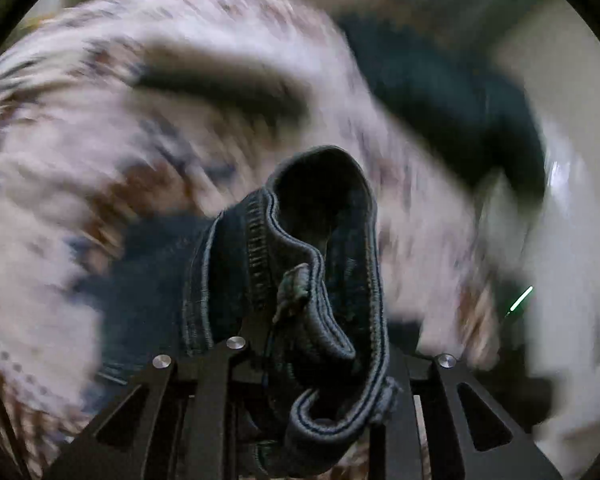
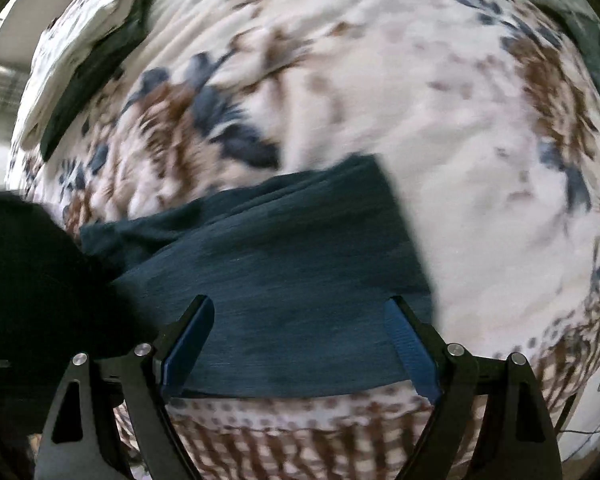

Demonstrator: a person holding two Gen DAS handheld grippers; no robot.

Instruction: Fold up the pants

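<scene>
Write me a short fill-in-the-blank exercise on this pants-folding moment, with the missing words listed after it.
1. The left gripper is shut on the hem of the dark ____.
2. The right gripper has its jaws ____, with nothing pinched between them.
3. The pants lie on a ____-patterned bedcover.

Missing words: pants; open; floral
</scene>
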